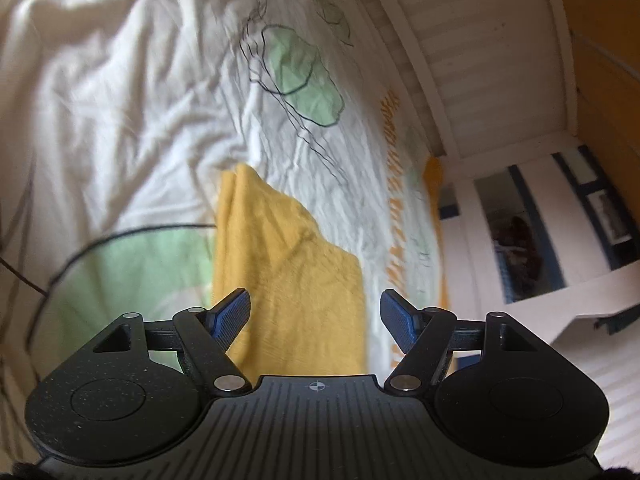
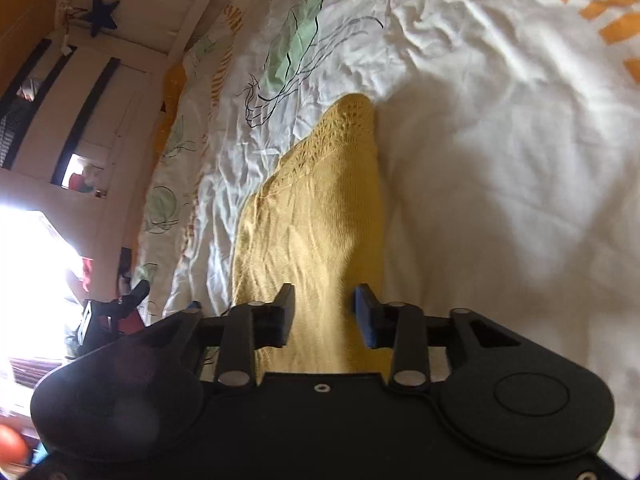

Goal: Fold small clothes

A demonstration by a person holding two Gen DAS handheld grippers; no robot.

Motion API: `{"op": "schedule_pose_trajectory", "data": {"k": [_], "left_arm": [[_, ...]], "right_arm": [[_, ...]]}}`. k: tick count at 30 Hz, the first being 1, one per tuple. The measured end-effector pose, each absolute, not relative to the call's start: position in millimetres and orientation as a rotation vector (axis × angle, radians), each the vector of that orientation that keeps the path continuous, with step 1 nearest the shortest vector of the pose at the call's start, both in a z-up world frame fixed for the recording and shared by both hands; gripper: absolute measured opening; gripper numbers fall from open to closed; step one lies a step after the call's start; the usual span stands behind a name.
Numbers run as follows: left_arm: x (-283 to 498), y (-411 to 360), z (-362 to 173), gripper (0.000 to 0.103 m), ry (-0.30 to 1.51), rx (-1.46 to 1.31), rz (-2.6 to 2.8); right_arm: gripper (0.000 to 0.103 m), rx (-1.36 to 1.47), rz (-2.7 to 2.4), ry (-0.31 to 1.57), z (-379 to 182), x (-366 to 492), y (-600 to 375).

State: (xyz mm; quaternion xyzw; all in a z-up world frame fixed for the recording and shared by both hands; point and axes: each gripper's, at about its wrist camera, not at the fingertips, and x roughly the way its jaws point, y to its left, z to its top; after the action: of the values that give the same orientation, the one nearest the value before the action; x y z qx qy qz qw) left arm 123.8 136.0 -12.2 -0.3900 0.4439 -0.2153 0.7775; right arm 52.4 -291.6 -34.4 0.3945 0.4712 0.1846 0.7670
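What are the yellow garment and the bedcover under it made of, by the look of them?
Yellow garment: looks like soft matte knit, perhaps cotton or wool; fine ribs and an openwork lace band show near its far end. Bedcover: seems thin woven cotton, matte; sharp creases, printed green jellyfish.

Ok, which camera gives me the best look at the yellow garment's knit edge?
The right wrist view: the yellow garment is sharp there, and its openwork knit edge runs to the far tip. The left wrist view shows the same garment only as a blurred yellow patch, with no knit pattern readable.
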Motion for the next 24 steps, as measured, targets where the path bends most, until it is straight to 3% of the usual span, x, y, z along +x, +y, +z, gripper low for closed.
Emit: {"op": "schedule_pose_trajectory", "data": {"k": [3, 6, 8, 16, 22, 24], "left_arm": [[119.0, 119.4, 7.1, 0.070, 0.924, -0.616, -0.396], [114.6, 83.9, 16.1, 0.070, 0.883, -0.400, -0.382], [113.2, 64.4, 13.8, 0.070, 0.858, -0.328, -0.378], [138.2, 29.8, -9.8, 0.070, 0.828, -0.245, -0.306], [173.5, 29.9, -41.8, 0.070, 0.907, -0.215, -0.228], [179.8, 27.7, -56.5, 0.075, 0.949, -0.188, -0.243]], "right_arm": [[0.057, 0.752, 0.388, 0.955, -19.4, 53.4, -286.4], [0.068, 0.600, 0.379, 0.885, -7.0, 56.1, -270.2], [0.069, 0.482, 0.377, 0.843, -0.6, 60.1, -254.9], [0.072, 0.257, 0.457, 0.717, 3.7, 96.1, -210.7], [0.072, 0.197, 0.422, 0.789, -30.2, 132.6, -206.4], [0.072, 0.147, 0.380, 0.817, -42.4, 137.0, -206.3]]}}
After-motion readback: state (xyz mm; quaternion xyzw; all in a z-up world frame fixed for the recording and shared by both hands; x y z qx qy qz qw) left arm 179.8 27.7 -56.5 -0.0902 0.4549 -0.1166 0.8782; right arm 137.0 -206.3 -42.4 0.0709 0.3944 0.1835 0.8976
